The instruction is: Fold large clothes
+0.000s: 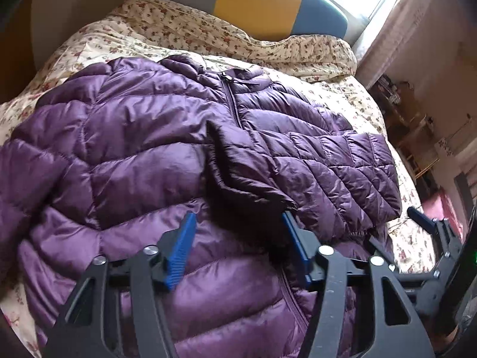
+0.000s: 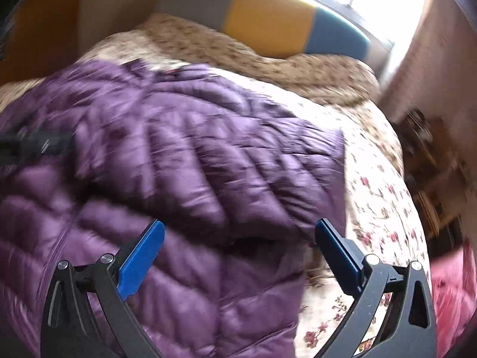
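A purple quilted down jacket (image 1: 143, 137) lies spread on a floral bedspread (image 1: 167, 29), front up, with its zipper (image 1: 231, 101) running down the middle. One sleeve (image 1: 322, 161) is folded across the chest. My left gripper (image 1: 238, 232) hovers over the jacket's lower front, jaws partly apart, with the dark edge of the folded sleeve just ahead of its right finger; no pad presses on fabric. In the blurred right wrist view, my right gripper (image 2: 238, 238) stands wide open over the jacket (image 2: 167, 155) near its right edge, holding nothing.
A headboard with grey, yellow (image 1: 256, 3) and blue panels stands behind the bed, under a bright window. A cluttered shelf (image 1: 417, 119) and something pink (image 2: 453, 292) lie off the bed's right side. Bare bedspread (image 2: 375, 197) shows to the right of the jacket.
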